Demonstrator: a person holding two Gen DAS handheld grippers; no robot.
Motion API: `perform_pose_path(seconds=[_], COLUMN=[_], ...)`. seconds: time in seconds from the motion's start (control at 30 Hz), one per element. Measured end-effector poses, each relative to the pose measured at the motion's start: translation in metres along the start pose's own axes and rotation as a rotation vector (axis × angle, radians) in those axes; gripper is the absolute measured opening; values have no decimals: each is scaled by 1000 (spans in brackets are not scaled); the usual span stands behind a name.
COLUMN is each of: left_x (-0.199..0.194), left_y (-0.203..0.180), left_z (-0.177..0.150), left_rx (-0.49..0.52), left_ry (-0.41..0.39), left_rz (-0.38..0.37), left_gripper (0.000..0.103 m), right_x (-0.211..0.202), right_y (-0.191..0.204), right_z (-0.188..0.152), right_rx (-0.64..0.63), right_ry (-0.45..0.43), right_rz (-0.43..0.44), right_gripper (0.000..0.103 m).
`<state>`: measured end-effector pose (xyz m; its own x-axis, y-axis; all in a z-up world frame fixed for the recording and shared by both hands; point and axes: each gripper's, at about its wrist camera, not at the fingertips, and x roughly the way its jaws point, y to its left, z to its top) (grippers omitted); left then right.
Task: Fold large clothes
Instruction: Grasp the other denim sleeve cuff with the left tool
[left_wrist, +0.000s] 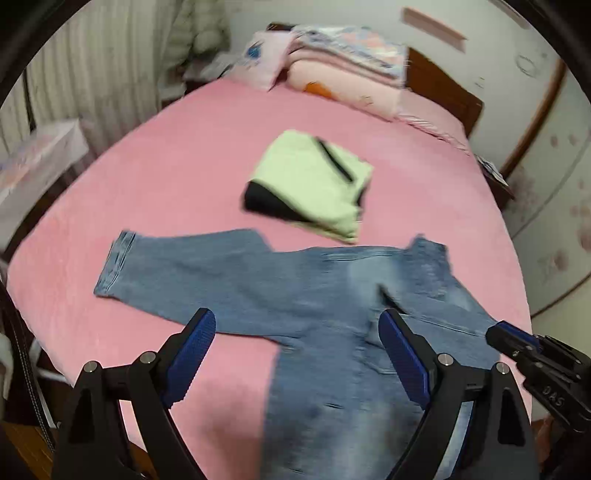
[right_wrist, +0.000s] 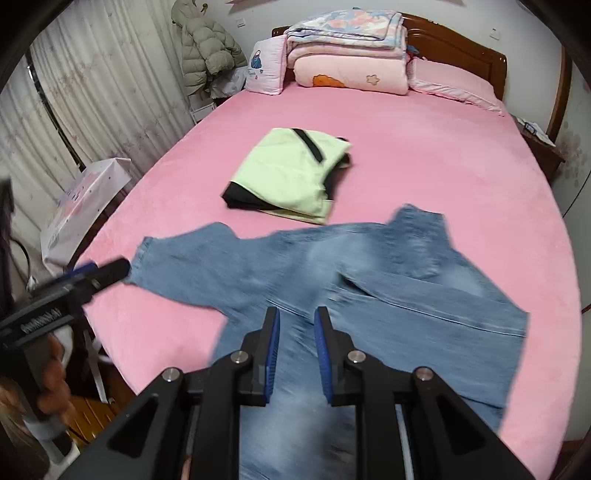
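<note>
1. My left claw (left_wrist: 297, 330) hangs over the near part of the bed (left_wrist: 184, 155) with its jaws wide apart and nothing between them.
2. My right claw (right_wrist: 295, 328) has its jaws close together with a narrow gap left. The jeans (right_wrist: 332, 280) lie right under and ahead of it, but that stretch is blurred, so I can't tell whether any denim is pinched.
3. The jeans (left_wrist: 295, 291) are spread flat on the pink sheet. One leg runs off to the left, ahead of the left claw's left finger (left_wrist: 195, 339), and ends in a cuff (left_wrist: 116, 264). The other leg runs back toward me, under both claws and off the near edge of the view.
4. The waist end lies ahead and to the right of the right claw, one corner turned up toward the far side.
5. Past the jeans, straight ahead of both claws, sits a folded green top (right_wrist: 286, 173) with black trim. Its near edge is just beside the jeans.
6. At the far end, quilts (right_wrist: 347, 48) are stacked against the headboard (right_wrist: 458, 48), with a pillow (right_wrist: 264, 66) to their left.
7. In the right wrist view the left claw (right_wrist: 107, 271) shows at the far left, near the cuff.
</note>
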<state>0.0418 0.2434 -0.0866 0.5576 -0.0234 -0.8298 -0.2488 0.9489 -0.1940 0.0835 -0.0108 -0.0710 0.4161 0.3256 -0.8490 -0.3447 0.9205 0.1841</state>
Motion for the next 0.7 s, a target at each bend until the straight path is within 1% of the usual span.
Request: perform_pose_path(seconds=[0.17, 0.23, 0.27, 0.33, 0.37, 0.47, 0.57, 0.63, 0.7], left_x=[58, 80, 95, 117, 132, 166, 195, 208, 215], left_y=[104, 143, 167, 199, 221, 264, 300, 314, 320], left_z=[1, -3, -7, -15, -20, -32, -44, -48, -47], left_rx=[-103, -155, -196, -262, -319, -439, -561, -616, -631], left_ry=[66, 80, 91, 101, 107, 125, 135, 116, 77], left_rz=[24, 30, 33, 33, 32, 17, -7, -30, -25], left_gripper=[89, 89, 89, 89, 89, 89, 86, 86, 86], right_x=[69, 99, 116, 148, 160, 196, 217, 227, 233], right_y=[76, 103, 118, 144, 153, 183, 196, 198, 198], right_z=[24, 31, 34, 36, 37, 32, 25, 20, 16], right_rx=[9, -6, -17, -40, -52, -85, -103, -100, -93], right_ry=[-24, -14, -2, 22, 32, 60, 79, 91, 94], right_rz=[16, 21, 27, 41, 44, 62, 67, 75, 72], right_gripper=[19, 19, 19, 19, 19, 19, 19, 19, 19])
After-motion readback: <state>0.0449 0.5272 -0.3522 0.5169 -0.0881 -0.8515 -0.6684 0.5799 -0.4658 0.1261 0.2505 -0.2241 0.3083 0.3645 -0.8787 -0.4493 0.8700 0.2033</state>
